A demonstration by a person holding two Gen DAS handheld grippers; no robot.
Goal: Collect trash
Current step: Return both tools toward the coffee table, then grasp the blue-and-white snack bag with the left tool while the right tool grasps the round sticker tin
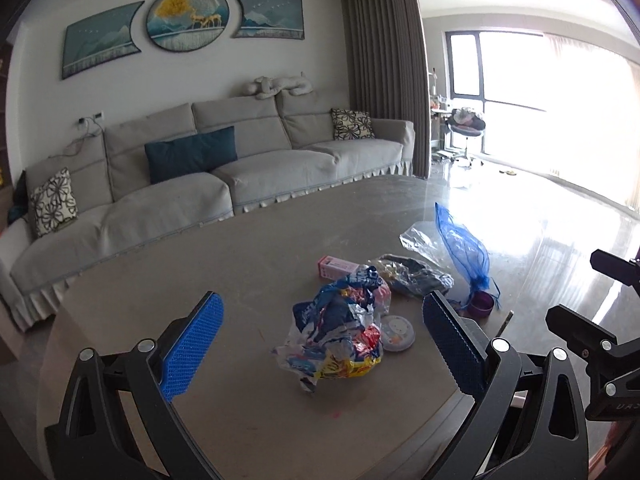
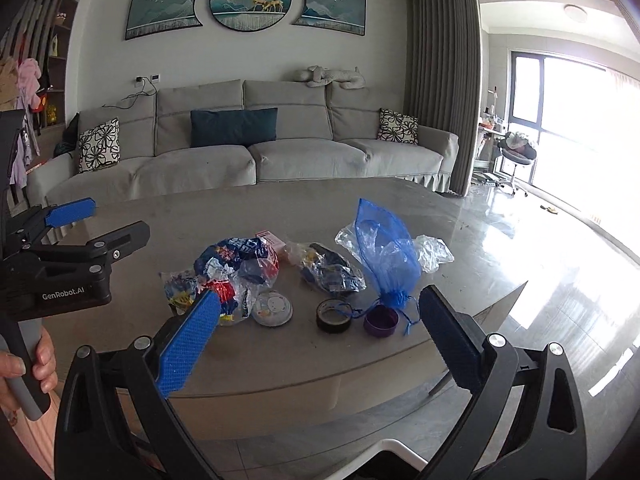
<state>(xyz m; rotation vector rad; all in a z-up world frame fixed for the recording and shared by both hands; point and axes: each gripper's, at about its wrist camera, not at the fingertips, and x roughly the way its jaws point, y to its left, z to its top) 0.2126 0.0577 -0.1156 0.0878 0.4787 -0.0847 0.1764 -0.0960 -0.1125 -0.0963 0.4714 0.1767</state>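
Observation:
Trash lies on a grey coffee table (image 1: 240,264) (image 2: 248,212). A crumpled blue, red and yellow snack wrapper (image 1: 340,332) (image 2: 232,268) sits nearest. Beside it are a round white lid (image 1: 396,332) (image 2: 272,308), a pink box (image 1: 336,266) (image 2: 272,240), a dark wrapper in clear plastic (image 1: 412,274) (image 2: 332,270), a blue mesh bag (image 1: 464,248) (image 2: 384,252), a clear plastic bag (image 1: 418,238) (image 2: 434,252), a purple cap (image 1: 480,304) (image 2: 380,322) and a black tape roll (image 2: 334,314). My left gripper (image 1: 320,304) is open and empty, hovering short of the wrapper. My right gripper (image 2: 320,304) is open and empty above the table's near edge.
A grey sofa (image 1: 200,184) (image 2: 260,152) with cushions stands behind the table. Glossy floor (image 1: 540,232) (image 2: 560,260) lies to the right, toward a bright window with a stool. The left gripper's body (image 2: 60,264) and the hand holding it show in the right wrist view.

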